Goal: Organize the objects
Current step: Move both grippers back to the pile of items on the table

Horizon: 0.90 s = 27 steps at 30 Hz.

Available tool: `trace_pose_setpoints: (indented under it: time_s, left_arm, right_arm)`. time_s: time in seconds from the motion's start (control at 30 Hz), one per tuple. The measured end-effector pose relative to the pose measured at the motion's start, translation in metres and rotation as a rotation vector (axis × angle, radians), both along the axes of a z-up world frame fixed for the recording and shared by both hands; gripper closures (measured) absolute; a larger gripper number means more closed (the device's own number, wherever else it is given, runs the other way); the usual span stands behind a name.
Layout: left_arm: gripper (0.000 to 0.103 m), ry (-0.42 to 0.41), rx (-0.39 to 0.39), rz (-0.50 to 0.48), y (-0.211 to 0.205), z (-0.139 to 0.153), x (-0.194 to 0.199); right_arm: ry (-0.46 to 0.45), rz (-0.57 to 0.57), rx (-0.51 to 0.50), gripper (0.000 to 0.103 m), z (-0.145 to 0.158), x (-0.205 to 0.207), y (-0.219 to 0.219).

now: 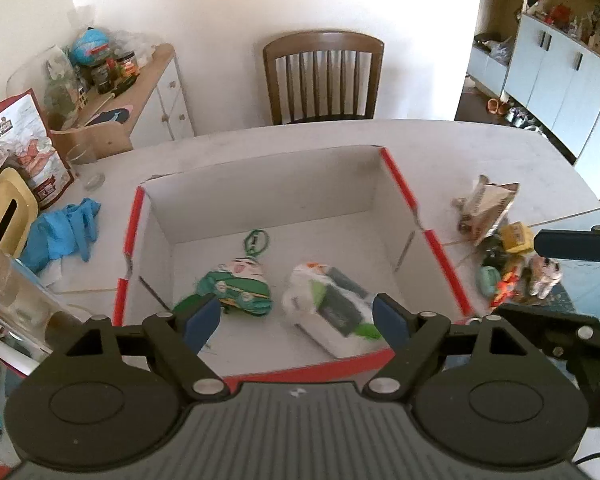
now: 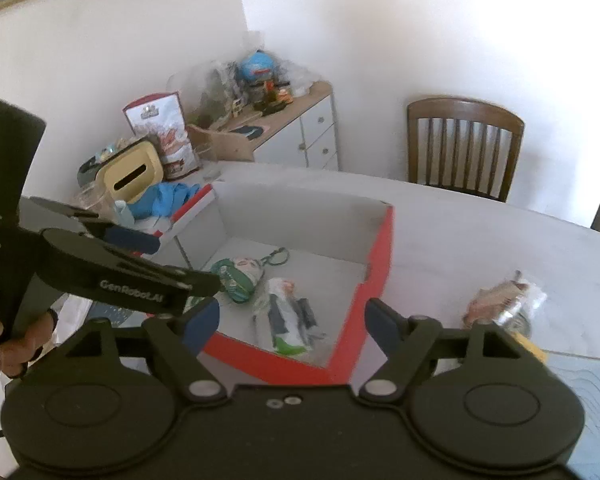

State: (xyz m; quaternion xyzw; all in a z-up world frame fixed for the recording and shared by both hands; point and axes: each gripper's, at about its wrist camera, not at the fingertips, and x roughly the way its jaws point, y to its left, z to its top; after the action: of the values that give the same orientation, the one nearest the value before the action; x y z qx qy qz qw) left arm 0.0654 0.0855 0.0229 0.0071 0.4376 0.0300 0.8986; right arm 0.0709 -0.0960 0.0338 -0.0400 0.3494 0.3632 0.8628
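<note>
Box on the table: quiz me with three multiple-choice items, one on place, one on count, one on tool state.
1. Where is the green plush keychain?
A. inside the box
B. on the chair
C. on the blue gloves

2. How many items lie in the box?
A. none
B. two
C. five

3. How is the left tool?
A. shut on a toy
B. open and empty
C. out of view

Answers:
1 A, it lies on the box floor.
2 B, the keychain and a white-and-green toy.
3 B, its pads stand apart, gripping nothing.

both tongs [image 1: 296, 316]: matte blk linkage arms, blue pads [image 1: 202, 320], silver pivot screws, ribbed grey housing; left one marked GenRobot.AI
</note>
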Motion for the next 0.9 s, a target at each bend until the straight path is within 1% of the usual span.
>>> trace_pose_setpoints:
  time_s: [0.07, 0.2, 0.33, 0.4, 0.6, 0.77, 0.9]
  left_arm:
    - [0.016, -0.003, -0.011, -0.001, -0.007, 0.002, -0.003]
    - [0.007, -0.012, -0.021, -0.006, -0.026, 0.005, -0.008]
    - [0.005, -0.018, -0.052, -0.010, -0.045, 0.006, -0.010]
    - [0.001, -0.021, -0.066, -0.017, -0.054, 0.006, -0.010]
    - [0.000, -0.037, -0.100, -0.047, -0.090, -0.002, -0.008]
    - [0.000, -0.023, -0.142, -0.069, -0.119, -0.015, -0.003]
    - [0.000, -0.022, -0.139, -0.078, -0.143, -0.029, 0.001]
  right_arm:
    - [-0.001, -0.015, 0.009, 0.021, 0.001, -0.001, -0.012]
    - [-0.008, -0.042, 0.023, 0.017, 0.001, -0.003, -0.034]
    - [-0.015, -0.067, 0.030, 0.015, 0.001, -0.005, -0.057]
    - [-0.015, -0.082, 0.032, 0.014, 0.000, -0.004, -0.070]
    - [-0.021, -0.139, 0.019, 0.013, -0.005, 0.000, -0.111]
    - [-0.017, -0.199, -0.008, 0.012, -0.016, 0.008, -0.150]
    - [-0.006, -0.239, -0.031, 0.012, -0.028, 0.015, -0.178]
